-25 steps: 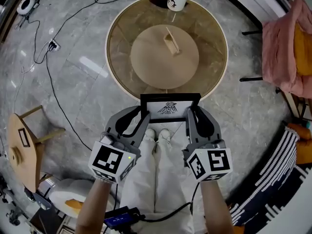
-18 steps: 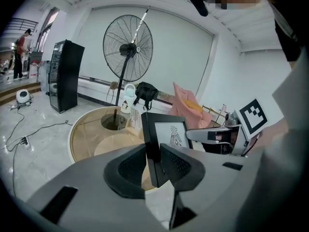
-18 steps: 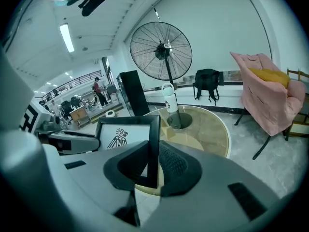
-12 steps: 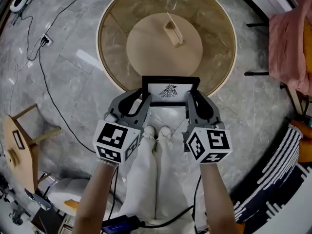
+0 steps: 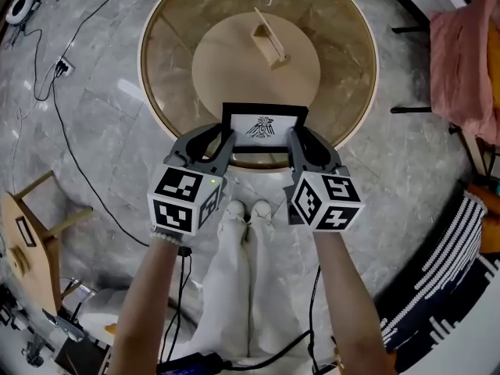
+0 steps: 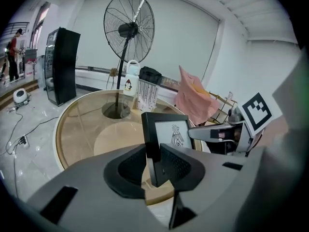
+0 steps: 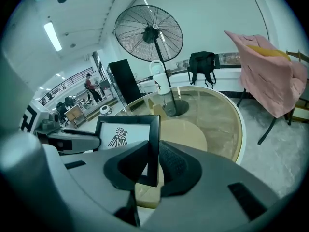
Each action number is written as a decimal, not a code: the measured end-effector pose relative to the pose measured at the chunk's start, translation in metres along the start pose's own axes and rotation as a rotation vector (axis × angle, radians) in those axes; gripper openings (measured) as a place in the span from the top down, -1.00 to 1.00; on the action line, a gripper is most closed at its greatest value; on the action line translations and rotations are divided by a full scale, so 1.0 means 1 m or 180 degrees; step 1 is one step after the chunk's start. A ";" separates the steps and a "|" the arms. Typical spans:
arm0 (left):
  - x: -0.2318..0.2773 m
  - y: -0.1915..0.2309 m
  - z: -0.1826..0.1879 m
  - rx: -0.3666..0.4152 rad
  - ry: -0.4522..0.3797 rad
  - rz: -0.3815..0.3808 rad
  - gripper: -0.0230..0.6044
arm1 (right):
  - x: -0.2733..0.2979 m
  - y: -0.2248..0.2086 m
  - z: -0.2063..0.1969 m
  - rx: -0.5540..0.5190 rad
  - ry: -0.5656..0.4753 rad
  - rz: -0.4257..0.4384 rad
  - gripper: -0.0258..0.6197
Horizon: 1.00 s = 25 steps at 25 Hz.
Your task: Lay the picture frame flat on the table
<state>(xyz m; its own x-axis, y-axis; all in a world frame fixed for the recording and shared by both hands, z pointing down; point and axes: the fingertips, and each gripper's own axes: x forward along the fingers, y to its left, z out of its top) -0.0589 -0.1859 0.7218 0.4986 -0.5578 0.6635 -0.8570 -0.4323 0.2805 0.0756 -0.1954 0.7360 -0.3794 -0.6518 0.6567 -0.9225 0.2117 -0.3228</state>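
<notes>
1. The person's shoes (image 5: 248, 209) stand on the grey floor (image 5: 101, 139), just short of the desk's near edge.
2. The left gripper (image 6: 153, 162) has its jaws closed narrow on the frame's left edge, with the ribbed pads pressing front and back.
3. The right gripper (image 7: 153, 164) has its jaws clamped the same way on the frame's right edge.
4. The frame (image 5: 264, 128) is black with a white sheet and a dark bird-like print. It hangs between the two grippers over the near rim of the desk, tilted, with its picture side towards the person. I cannot tell whether its lower edge touches the glass.
5. The desk (image 5: 160, 69) is round, with a glass top and a pale rim. A tan disc (image 5: 226, 65) shows under the glass at its middle.
6. A small wooden block (image 5: 269, 37) sits on the desk beyond the frame, well apart from it.
7. A tall fan (image 6: 129, 30) stands at the far side of the desk, with a white jug (image 6: 130, 83) beside its pole.
8. A pink cloth (image 5: 461, 53) hangs over a chair to the right, and a black cable (image 5: 70, 123) runs across the floor to the left.
</notes>
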 end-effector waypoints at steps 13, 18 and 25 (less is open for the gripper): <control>0.042 0.026 -0.012 -0.0193 0.0253 0.0151 0.59 | 0.040 -0.014 -0.003 0.0046 0.0194 0.0004 0.65; 0.049 0.032 -0.019 -0.0170 0.0340 0.0294 0.59 | 0.049 -0.014 -0.007 0.0016 0.0237 -0.0006 0.64; 0.051 0.030 -0.017 -0.0070 0.0357 0.0317 0.50 | 0.053 -0.011 -0.004 -0.0217 0.0157 -0.0023 0.63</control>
<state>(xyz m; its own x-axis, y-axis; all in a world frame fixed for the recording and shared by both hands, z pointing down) -0.0615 -0.2152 0.7763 0.3943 -0.5140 0.7618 -0.9047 -0.3624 0.2238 0.0656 -0.2298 0.7772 -0.3743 -0.6170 0.6922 -0.9273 0.2573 -0.2720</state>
